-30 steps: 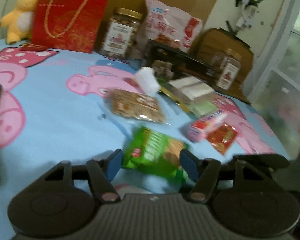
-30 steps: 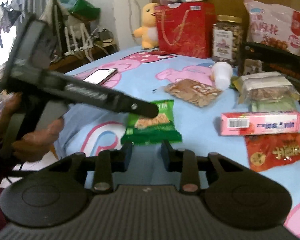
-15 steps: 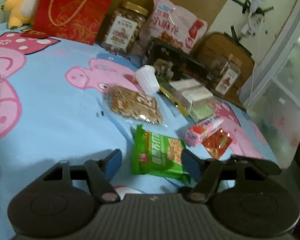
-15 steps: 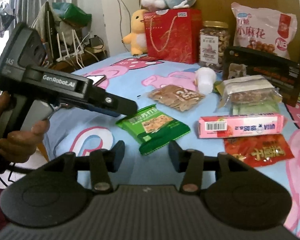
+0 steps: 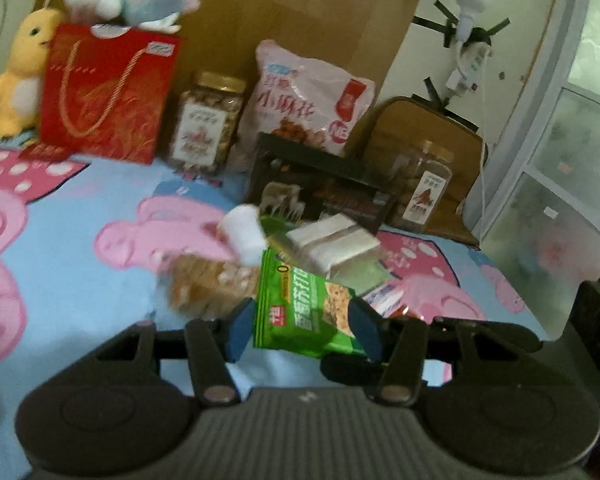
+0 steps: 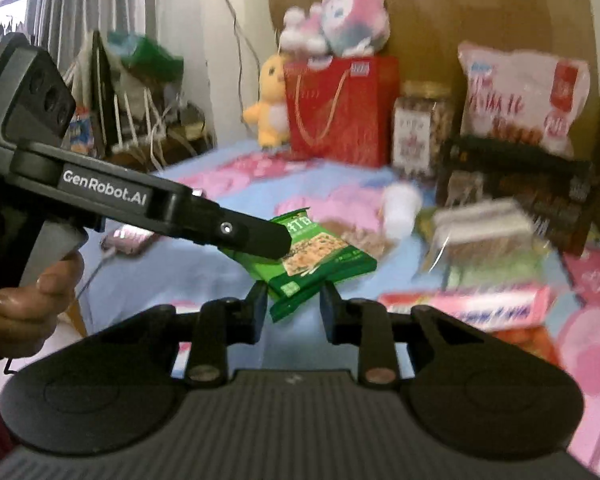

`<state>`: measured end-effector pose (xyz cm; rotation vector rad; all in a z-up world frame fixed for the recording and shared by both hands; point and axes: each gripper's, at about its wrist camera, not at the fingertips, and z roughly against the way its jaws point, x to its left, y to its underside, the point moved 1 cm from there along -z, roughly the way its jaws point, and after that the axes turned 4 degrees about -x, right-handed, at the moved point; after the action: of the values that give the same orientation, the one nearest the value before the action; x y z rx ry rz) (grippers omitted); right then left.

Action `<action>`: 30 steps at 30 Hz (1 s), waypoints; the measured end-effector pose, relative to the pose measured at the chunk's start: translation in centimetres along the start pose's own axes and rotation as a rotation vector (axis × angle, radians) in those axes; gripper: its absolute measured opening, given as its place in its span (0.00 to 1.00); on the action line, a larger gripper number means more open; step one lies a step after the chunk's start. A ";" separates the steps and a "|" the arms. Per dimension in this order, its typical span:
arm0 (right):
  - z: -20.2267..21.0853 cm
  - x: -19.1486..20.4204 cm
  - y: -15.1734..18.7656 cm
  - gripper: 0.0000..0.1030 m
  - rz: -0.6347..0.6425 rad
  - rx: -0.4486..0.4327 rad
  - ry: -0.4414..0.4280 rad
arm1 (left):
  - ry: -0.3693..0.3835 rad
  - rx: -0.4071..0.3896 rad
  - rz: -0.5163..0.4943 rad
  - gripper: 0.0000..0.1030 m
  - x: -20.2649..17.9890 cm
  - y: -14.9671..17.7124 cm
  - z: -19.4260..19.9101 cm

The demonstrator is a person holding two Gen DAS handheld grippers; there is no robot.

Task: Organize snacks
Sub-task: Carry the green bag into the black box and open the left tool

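Between the left hand-held gripper (image 5: 302,326) jaws, the green packet (image 5: 300,312), flat a second ago, is now pinched and lifted; right hand-held gripper (image 6: 293,307) spread, empty.

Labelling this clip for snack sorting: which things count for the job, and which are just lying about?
Job: green packet in left tongs, pink box, red packet, clear bag.
Lying about: yellow plush, red gift bag, phone.
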<state>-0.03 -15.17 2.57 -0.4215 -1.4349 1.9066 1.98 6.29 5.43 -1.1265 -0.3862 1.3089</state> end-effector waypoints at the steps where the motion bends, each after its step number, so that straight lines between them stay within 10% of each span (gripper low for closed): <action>1: 0.1 -0.6 -0.1 0.30 -0.005 -0.007 0.009 | 0.003 0.004 -0.007 0.49 -0.5 -0.4 -0.7; 17: 0.3 -11.3 -4.7 0.31 -0.010 -0.143 0.213 | 0.061 -0.042 -0.139 0.49 -6.6 -9.6 -13.6; 30: -6.6 -19.0 -7.8 0.31 -0.015 -0.128 0.317 | 0.023 -0.021 -0.058 0.49 -3.9 -13.9 -24.4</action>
<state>20.07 -22.72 4.77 -0.7363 -1.3448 1.6532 27.61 -5.75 6.99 -1.1388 -0.4131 1.2424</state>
